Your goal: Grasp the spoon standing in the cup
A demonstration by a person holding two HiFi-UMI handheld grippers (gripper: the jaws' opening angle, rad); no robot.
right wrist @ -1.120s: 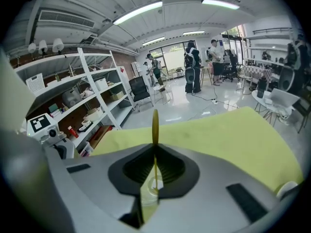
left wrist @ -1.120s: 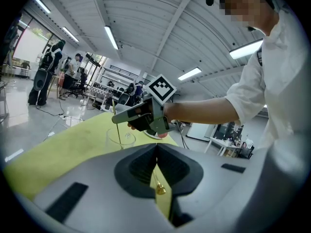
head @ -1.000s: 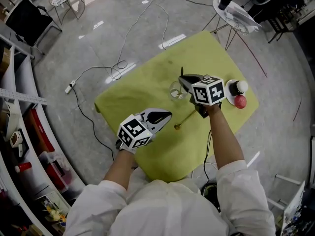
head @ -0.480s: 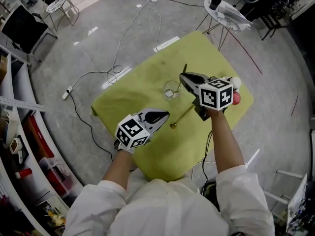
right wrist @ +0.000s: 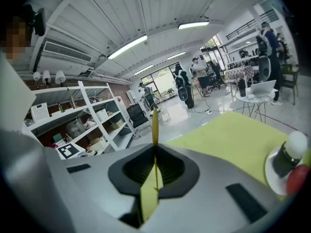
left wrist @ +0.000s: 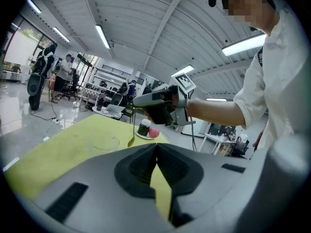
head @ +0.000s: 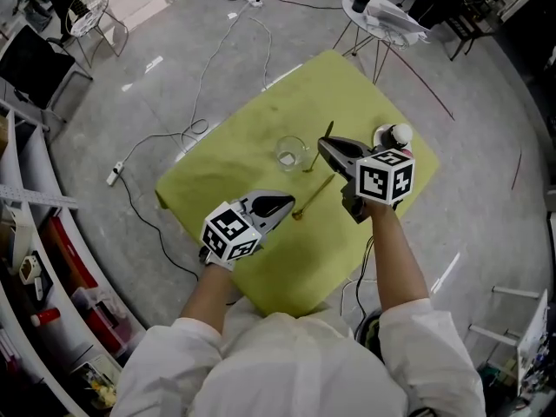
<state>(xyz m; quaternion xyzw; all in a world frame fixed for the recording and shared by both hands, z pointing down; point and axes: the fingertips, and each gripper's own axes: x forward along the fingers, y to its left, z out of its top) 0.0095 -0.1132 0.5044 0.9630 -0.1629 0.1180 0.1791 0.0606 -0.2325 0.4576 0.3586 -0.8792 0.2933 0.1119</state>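
My right gripper [head: 323, 144] is shut on a gold spoon [head: 314, 198]. It holds the spoon by the handle, and the bowl hangs low over the yellow-green table [head: 261, 129]. In the right gripper view the spoon handle [right wrist: 154, 123] stands upright between the jaws. The glass cup [head: 289, 153] stands empty just left of the right gripper. The left gripper view shows the spoon [left wrist: 132, 130] hanging beside the cup [left wrist: 104, 142]. My left gripper [head: 291, 203] hovers near the table's front, shut with nothing in it.
A white saucer [head: 380, 134] with a dark white-lidded jar and a red ball sits at the table's right corner. A small round side table [head: 382, 16] stands beyond. Cables [head: 217, 85] lie on the floor and shelves [head: 26, 233] line the left.
My right gripper, with the spoon in it, has drifted to the right, away from the cup. The left gripper has stayed where it was.
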